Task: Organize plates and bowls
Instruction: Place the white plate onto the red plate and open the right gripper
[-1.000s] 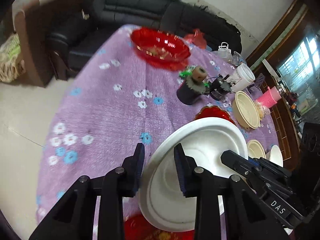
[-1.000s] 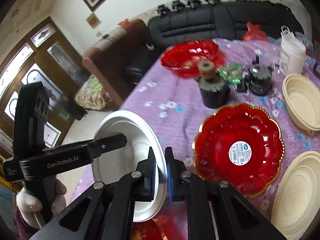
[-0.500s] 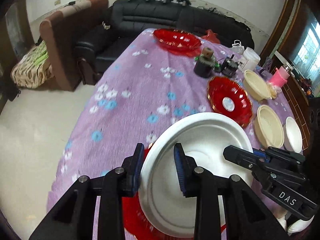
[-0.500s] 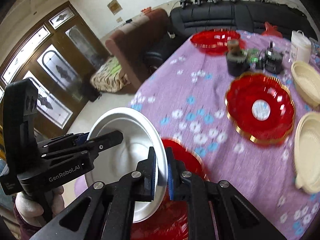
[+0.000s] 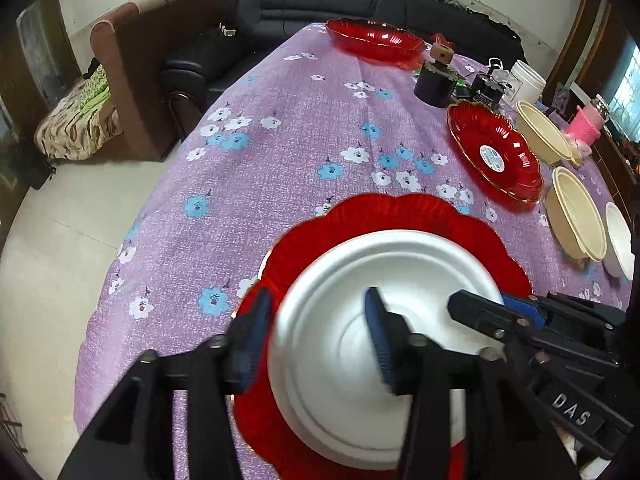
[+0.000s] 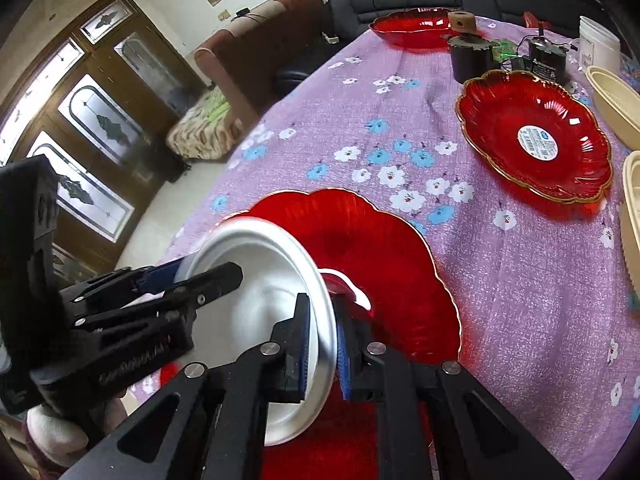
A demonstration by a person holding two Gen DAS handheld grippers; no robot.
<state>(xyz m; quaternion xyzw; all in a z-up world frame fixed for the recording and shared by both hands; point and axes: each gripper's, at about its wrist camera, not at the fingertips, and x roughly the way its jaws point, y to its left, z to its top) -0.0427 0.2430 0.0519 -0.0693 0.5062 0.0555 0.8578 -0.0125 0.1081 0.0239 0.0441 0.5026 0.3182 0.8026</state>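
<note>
A white plate [image 5: 360, 344] hangs over a large red scalloped plate [image 5: 400, 216] at the near table edge. My left gripper [image 5: 316, 336] straddles the white plate's left rim with its jaws wide apart, so it is open. My right gripper [image 6: 324, 348] is shut on the white plate's [image 6: 256, 288] near rim and holds it tilted above the red plate [image 6: 380, 264]. In the left wrist view the right gripper's fingers [image 5: 480, 312] reach in from the right. In the right wrist view the left gripper's fingers [image 6: 208, 280] reach in from the left.
A second red plate with a sticker [image 5: 496, 156] lies mid-table, and a red bowl [image 5: 376, 38] sits at the far end. Cream bowls [image 5: 576, 212] and a white bowl [image 5: 620, 240] line the right edge. Dark jars [image 5: 436, 80] and a white tub [image 5: 526, 82] stand behind.
Both grippers carried the white plate back to the near table edge and lowered it over the large red plate. The left gripper's jaws have opened wider.
</note>
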